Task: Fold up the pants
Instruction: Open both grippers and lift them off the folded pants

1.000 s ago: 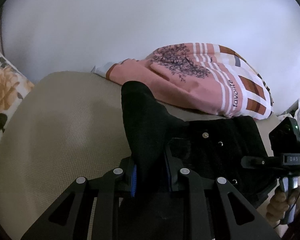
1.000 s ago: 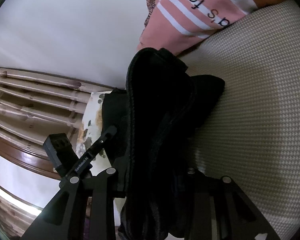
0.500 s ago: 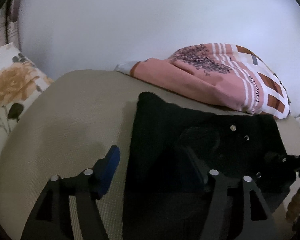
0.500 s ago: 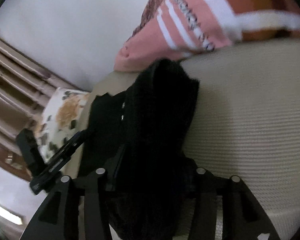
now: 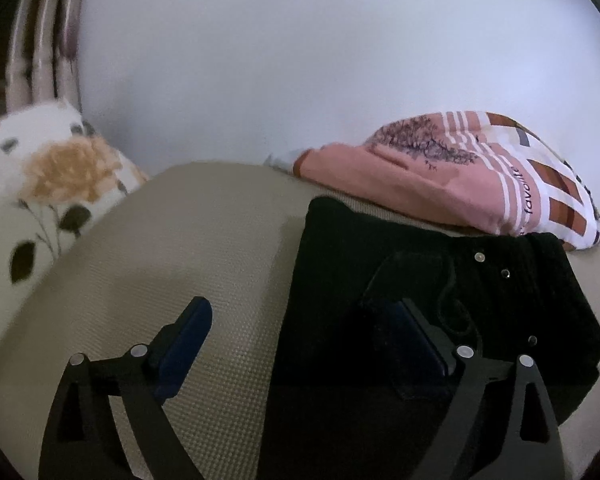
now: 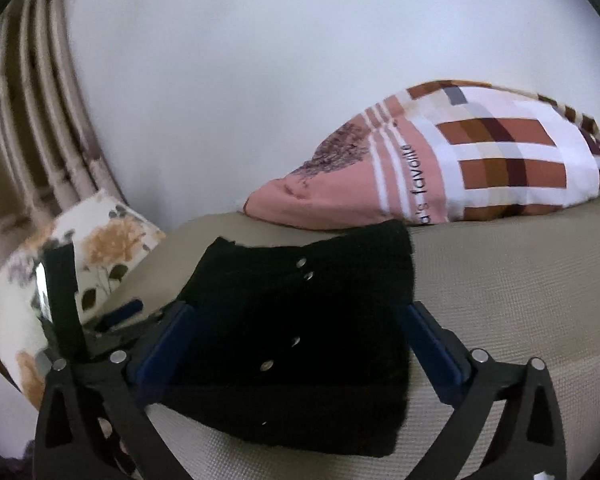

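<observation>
Both tongs, left (image 5: 300, 344) and right (image 6: 300, 344), are opening, released above the folded black pants (image 6: 300, 320); a fold is judged complete, and smoothing or another fold is needed.

1. A bed (image 5: 204, 248) with a beige, finely textured cover carries everything.
2. Black pants (image 6: 300, 320), folded into a compact stack with small metal studs showing, lie flat on it.
3. A pink patterned pillow (image 6: 440, 168) lies behind the pants, against the wall.
4. A floral pillow (image 5: 48, 184) sits at the bed's left edge.
</observation>
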